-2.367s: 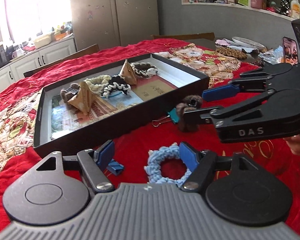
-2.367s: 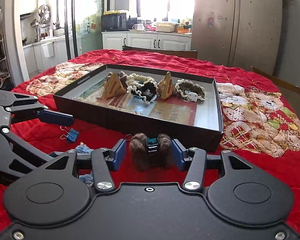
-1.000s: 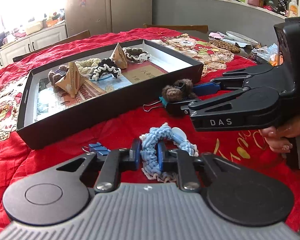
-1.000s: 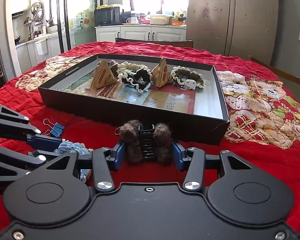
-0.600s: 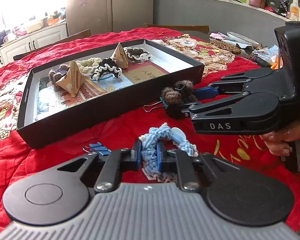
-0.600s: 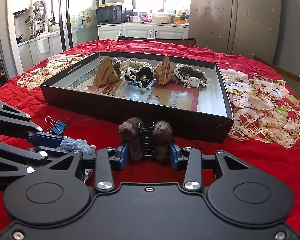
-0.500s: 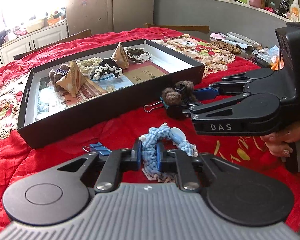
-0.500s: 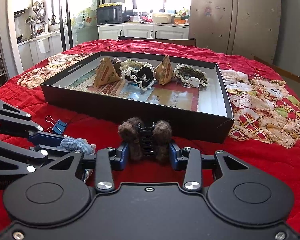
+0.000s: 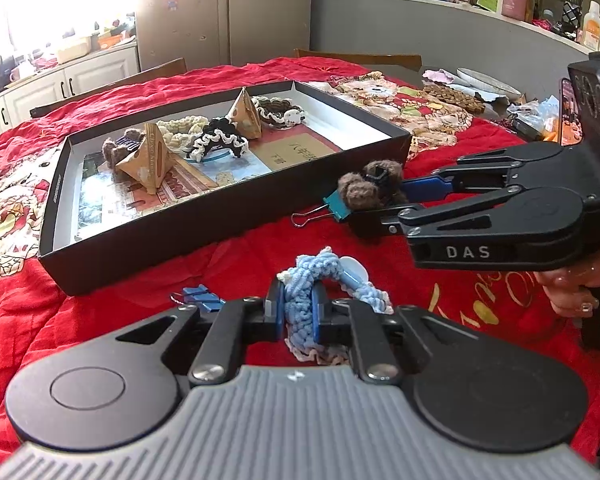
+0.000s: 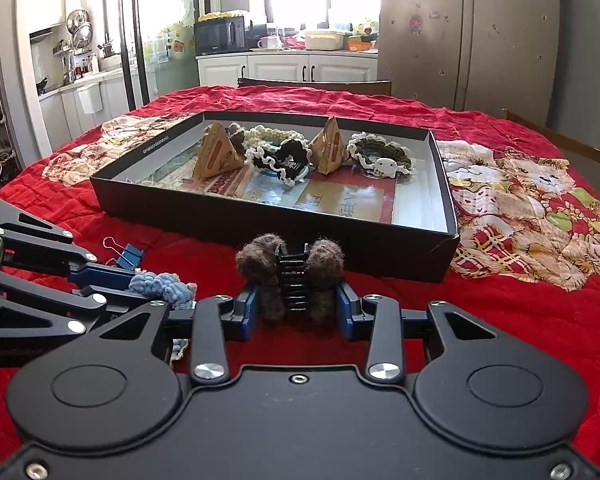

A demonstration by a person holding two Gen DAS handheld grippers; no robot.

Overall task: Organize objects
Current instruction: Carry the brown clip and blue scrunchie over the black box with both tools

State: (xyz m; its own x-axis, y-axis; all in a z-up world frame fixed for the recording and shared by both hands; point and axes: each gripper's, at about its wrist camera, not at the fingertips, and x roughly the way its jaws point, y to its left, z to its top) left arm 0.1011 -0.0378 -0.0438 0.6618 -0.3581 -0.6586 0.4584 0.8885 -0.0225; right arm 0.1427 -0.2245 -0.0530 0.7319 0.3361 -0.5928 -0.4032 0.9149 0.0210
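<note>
Nearest, left gripper (image 9: 298, 312), jaws pinched tight on a blue scrunchie (image 9: 324, 280), squeezing it thin just above the red quilt (image 9: 112, 320). Small blue clip (image 9: 198, 298) on the quilt just left of it. Slightly farther and to the right, right gripper (image 10: 296, 304), jaws at middling width and lately narrowing, clamped on both fuzzy brown lobes of a claw clip (image 10: 292, 276), black teeth upright between them. Teal binder clip (image 9: 334, 208) just beside the claw clip, wire handles pointing left. A person's hand (image 9: 572, 288) at far right on the right gripper's handle. Beyond, a shallow black box (image 10: 260, 216) on the quilt, holding two tan pyramid packets (image 10: 216, 158), cream, black and dark green scrunchies (image 10: 284, 160), and another brown claw clip at its far left. Farthest, kitchen cabinets and a fridge.
</note>
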